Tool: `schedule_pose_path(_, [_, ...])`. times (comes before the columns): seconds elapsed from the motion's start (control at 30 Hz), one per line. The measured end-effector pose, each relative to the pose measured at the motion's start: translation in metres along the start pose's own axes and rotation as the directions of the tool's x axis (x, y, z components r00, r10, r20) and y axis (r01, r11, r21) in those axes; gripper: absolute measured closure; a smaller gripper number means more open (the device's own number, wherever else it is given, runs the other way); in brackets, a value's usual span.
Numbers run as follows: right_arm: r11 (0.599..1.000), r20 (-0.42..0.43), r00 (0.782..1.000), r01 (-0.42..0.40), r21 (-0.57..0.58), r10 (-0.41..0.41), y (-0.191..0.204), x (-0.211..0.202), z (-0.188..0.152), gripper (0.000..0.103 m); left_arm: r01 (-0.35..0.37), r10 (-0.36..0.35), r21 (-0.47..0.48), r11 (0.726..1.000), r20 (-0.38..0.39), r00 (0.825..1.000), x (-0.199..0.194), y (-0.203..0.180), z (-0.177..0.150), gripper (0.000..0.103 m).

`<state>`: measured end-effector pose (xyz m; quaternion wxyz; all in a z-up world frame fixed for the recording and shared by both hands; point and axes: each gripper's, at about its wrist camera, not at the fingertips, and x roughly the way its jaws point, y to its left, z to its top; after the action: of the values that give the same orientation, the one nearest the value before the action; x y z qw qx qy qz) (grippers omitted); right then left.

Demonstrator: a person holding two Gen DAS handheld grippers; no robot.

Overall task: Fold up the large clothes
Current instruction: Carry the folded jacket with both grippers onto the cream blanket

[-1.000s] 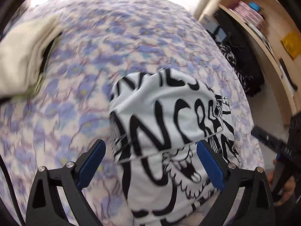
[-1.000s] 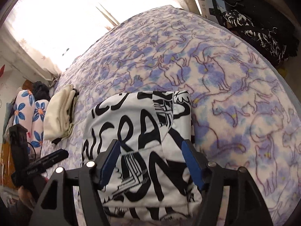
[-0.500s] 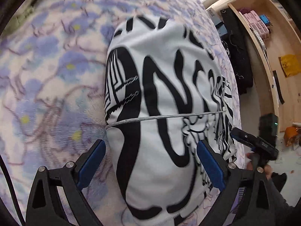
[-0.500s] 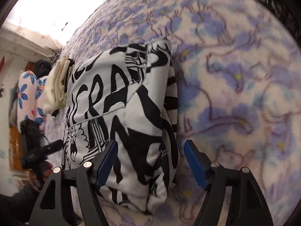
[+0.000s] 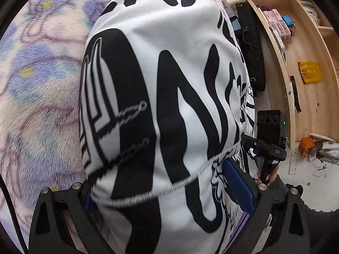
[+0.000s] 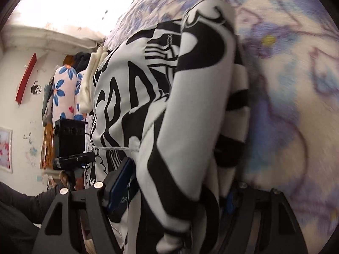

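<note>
My left fingers and right fingers straddle the folded shirt, spread, to scoop it off the bed.

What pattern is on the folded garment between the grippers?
White with bold black lettering and graphic prints on the folded garment, clearest in the left wrist view.

Large black lettering on the white garment, cropped and unreadable, no other text legible
</note>
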<state>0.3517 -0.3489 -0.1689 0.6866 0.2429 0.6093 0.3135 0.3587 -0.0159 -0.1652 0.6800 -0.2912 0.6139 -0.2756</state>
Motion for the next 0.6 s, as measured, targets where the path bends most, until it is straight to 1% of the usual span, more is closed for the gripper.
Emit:
schedule_pose_path(0.1, [1.0,-0.008,1.0,0.019,-0.004,-0.019,0.004,0.003,0.003,0.03,-0.023,0.023,0.021,1.0,-0.006,1.0,0.007,-0.005,0.005,0.001])
schedule_pose_path(0.17, [0.999,0.002,0.999,0.039,-0.003,-0.039,0.007,0.004,0.001,0.031,-0.049,0.049,0.048,0.998,0.004,0.999,0.008,-0.008,0.004,0.0])
schedule_pose_path(0.27, [0.997,0.033,0.996,0.079,0.003,-0.079,0.011,0.002,-0.002,0.035,-0.086,0.084,0.067,0.994,0.029,0.996,0.01,-0.01,0.003,0.001])
schedule_pose_path(0.3, [0.996,0.045,0.995,0.093,0.008,-0.093,0.014,0.004,-0.004,0.037,-0.101,0.099,0.069,0.992,0.036,0.994,0.011,-0.012,0.003,0.003])
schedule_pose_path(0.47, [0.988,0.081,0.985,0.152,0.029,-0.154,0.032,0.009,-0.006,0.05,-0.166,0.161,0.078,0.983,0.068,0.985,0.011,-0.025,-0.001,0.015])
schedule_pose_path(0.53, [0.983,0.087,0.98,0.179,0.028,-0.181,0.039,0.01,-0.006,0.053,-0.18,0.175,0.08,0.98,0.074,0.982,0.007,-0.023,-0.002,0.023])
schedule_pose_path(0.57, [0.982,0.089,0.978,0.189,0.029,-0.191,0.041,0.01,-0.006,0.055,-0.189,0.183,0.082,0.979,0.079,0.98,0.006,-0.026,-0.002,0.024])
schedule_pose_path(0.6, [0.979,0.092,0.975,0.2,0.026,-0.202,0.045,0.011,-0.005,0.056,-0.199,0.192,0.086,0.976,0.086,0.978,0.007,-0.031,-0.003,0.028])
